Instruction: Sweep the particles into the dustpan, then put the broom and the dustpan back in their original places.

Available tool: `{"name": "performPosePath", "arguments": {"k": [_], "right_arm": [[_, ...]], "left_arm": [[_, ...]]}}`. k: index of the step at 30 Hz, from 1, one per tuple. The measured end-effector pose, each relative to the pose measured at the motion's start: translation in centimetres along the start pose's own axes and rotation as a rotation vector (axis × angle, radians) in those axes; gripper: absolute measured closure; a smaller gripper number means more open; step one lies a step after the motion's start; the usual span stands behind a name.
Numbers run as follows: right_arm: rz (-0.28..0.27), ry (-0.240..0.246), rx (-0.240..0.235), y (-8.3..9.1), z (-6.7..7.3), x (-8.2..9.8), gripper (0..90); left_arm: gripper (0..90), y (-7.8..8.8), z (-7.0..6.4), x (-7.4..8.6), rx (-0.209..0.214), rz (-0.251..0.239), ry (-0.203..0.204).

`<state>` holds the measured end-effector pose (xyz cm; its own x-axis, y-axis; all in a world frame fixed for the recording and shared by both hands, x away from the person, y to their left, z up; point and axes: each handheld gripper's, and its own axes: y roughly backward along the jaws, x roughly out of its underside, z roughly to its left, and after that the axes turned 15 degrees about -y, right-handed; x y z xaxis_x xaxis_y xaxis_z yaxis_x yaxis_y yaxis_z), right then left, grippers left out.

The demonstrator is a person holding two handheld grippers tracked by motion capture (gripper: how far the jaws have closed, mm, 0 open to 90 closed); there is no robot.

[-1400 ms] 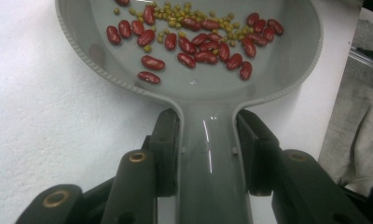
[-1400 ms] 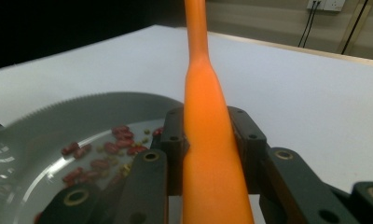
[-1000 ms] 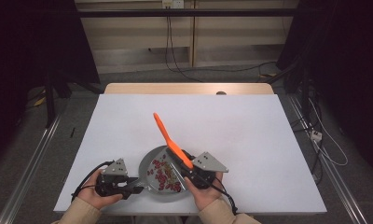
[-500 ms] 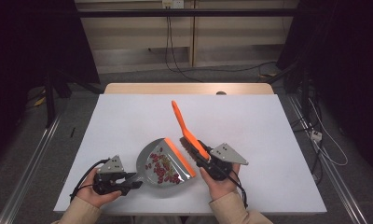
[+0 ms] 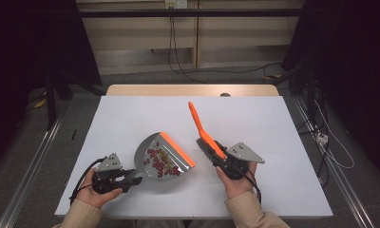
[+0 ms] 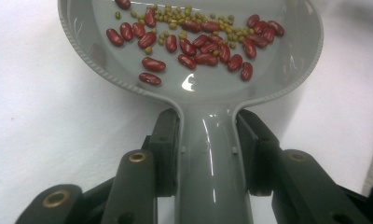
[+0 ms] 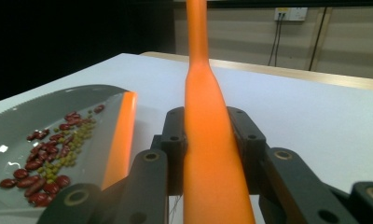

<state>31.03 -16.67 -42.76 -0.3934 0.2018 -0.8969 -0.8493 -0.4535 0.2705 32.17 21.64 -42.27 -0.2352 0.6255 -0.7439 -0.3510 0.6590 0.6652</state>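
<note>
While right gripper (image 5: 220, 159) clamps brush (image 5: 203, 135), handle pointing away, left gripper (image 5: 131, 179) clamps dustpan (image 5: 162, 156).

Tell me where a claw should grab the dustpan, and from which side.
Grip the dustpan by its narrow grey handle, coming from the person's near edge. The handle sticks out toward that edge, and the left claw is already shut on it, so the beans stay level.
</note>
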Motion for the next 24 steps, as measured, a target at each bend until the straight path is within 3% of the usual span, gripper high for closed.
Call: {"name": "performPosePath", "arguments": {"k": [13, 15, 24], "right_arm": [[-0.002, -0.004, 0.047, 1.4, -2.4, -0.5, 71.3], [-0.003, -0.001, 0.053, 1.7, -2.7, -0.5, 71.3], [-0.017, -0.007, 0.092, 2.8, -4.2, -0.9, 71.3]], "left_arm": [[63.1, 0.5, 1.6, 0.4, -0.113, 0.014, 0.065], [63.1, 0.6, 1.9, 0.7, -0.129, 0.005, 0.096], [63.1, 0.6, 2.9, 1.4, -0.205, 0.027, 0.160]]}}
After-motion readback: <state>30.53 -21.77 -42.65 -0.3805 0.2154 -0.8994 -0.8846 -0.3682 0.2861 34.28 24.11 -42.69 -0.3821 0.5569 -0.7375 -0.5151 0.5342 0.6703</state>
